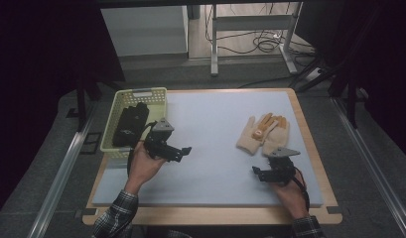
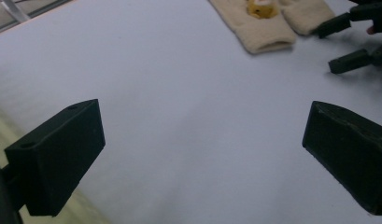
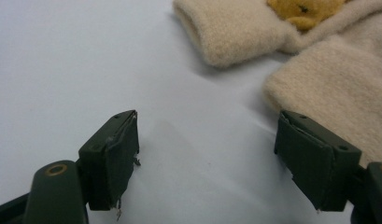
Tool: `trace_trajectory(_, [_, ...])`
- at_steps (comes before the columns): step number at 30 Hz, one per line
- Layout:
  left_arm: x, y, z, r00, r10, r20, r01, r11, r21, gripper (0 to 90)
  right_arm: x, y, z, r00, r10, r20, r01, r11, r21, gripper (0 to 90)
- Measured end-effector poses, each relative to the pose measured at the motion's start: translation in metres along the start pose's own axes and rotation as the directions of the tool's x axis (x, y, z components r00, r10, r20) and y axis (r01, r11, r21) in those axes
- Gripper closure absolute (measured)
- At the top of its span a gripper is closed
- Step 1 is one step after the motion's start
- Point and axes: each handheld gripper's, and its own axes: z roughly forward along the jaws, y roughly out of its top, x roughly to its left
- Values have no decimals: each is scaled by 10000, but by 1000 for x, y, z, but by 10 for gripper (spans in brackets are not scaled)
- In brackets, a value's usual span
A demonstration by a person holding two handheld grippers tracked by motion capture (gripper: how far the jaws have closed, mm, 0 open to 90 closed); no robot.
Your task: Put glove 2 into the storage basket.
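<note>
On desk (image 1: 210,148): basket (image 1: 118,101) left, gloves (image 1: 264,133) just ahead of right hand-held gripper (image 1: 257,173); both it and left hand-held gripper (image 1: 186,150) wide open, empty.

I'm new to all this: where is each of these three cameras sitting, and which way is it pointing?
High view: above the person's side, looking forward and down on the table; both forearms, left gripper, right gripper.
Left gripper view: rides the left gripper, facing across the mat toward the gloves; its two open jaws.
Right gripper view: rides the right gripper, low beside the gloves; open jaws.
All three share the gloves.
</note>
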Motion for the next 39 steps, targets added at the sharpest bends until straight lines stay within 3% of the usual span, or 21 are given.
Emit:
trace_trajectory(6, [-17,-14,10,9995,305,12,-305,9994,153,0,0,0,0,10000,3,5,-3,10000,-2,213])
trace_trajectory(11, [-34,-33,21,9972,669,323,-678,9973,280,0,0,0,0,10000,-4,7,4,10000,2,213])
trace_trajectory(16, [-45,-52,28,9948,1003,169,-1011,9934,535,0,0,0,0,10000,-5,4,5,10000,3,214])
trace_trajectory(20, [-48,-63,31,9957,922,70,-924,9939,609,0,0,0,0,10000,-10,10,9,10000,12,213])
trace_trajectory(25, [-44,-86,34,9989,418,-211,-398,9954,868,0,0,0,0,10000,-5,23,5,10000,60,194])
trace_trajectory(28, [-41,-95,36,9964,448,-713,-361,9921,1198,0,0,1,1,10000,-34,-61,35,10000,93,170])
trace_trajectory(32, [-38,-98,36,9953,139,-958,-28,9934,1149,0,1,1,1,9999,-65,-82,66,9999,142,159])
trace_trajectory(37, [-32,-98,38,9975,-384,-599,461,9900,1330,0,0,0,-1,9998,-102,-145,103,9999,84,177])
trace_trajectory(39, [-33,-98,38,9973,-323,-654,409,9899,1354,4,0,-1,-4,9997,-109,-213,112,9999,129,204])
